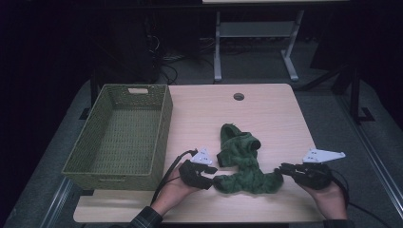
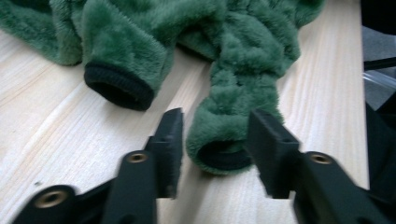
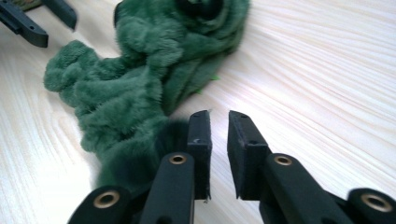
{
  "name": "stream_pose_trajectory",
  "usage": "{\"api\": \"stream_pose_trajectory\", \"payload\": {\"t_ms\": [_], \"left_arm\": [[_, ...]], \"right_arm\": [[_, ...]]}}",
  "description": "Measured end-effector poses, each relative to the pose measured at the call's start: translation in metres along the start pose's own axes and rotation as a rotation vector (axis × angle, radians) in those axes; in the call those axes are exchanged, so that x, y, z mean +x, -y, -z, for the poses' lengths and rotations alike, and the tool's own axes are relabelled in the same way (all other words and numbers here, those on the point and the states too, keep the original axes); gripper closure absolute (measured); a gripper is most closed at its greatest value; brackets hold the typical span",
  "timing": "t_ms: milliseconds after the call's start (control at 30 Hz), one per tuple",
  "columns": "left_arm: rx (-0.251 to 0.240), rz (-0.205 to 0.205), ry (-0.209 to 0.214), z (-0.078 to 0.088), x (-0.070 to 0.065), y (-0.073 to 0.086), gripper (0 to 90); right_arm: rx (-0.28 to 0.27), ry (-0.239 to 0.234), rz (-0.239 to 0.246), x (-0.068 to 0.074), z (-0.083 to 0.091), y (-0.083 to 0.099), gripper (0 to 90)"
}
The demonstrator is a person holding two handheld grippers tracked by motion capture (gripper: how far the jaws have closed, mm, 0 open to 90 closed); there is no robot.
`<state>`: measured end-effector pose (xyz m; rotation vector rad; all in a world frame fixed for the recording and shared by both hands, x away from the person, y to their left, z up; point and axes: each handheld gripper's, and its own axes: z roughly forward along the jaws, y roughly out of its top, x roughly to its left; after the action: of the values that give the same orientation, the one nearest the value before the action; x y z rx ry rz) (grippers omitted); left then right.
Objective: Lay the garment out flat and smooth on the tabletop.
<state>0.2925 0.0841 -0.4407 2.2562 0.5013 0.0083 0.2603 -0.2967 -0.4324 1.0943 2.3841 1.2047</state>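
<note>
Left gripper point(image 1: 205, 176) stands at the garment's 9 o'clock end, low on the table point(image 1: 275, 109), its jaws parted around one sleeve cuff point(image 2: 224, 156). In the left gripper view the pads flank that cuff with a sliver of wood visible on the near side, so the cuff is bracketed, not yet pinched. Right gripper point(image 3: 218, 140) lies at the garment's 3 o'clock end with a narrow gap between its jaws and nothing in that gap; the fleece sits just beside its outer jaw.

The green fleece garment point(image 1: 242, 164) lies crumpled near the table's 6 o'clock edge, between the two hands, with a second cuff point(image 2: 119, 88) resting at 11 o'clock of the bracketed one. A green woven basket point(image 1: 90, 166) sits at the table's 9 o'clock side.

Assessment: the step in hand appears to be securing both ends of the garment. Recommended practice: close the left pads squarely on the ribbed band rather than loose pile, which may slip. Widen the right jaws and shift toward 9 o'clock before closing.
</note>
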Motion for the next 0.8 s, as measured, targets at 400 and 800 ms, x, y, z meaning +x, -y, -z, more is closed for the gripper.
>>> {"api": "stream_pose_trajectory", "payload": {"t_ms": [400, 800], "left_arm": [[0.036, -0.010, 0.037, -0.016, -0.011, -0.012, 83.8], [0.135, -0.008, 0.020, -0.041, -0.012, -0.008, 89.8]], "right_arm": [[0.067, -0.072, 0.024, 0.018, -0.003, 0.011, 89.3], [0.194, -0.072, 0.029, 0.018, -0.025, 0.024, 90.0]]}}
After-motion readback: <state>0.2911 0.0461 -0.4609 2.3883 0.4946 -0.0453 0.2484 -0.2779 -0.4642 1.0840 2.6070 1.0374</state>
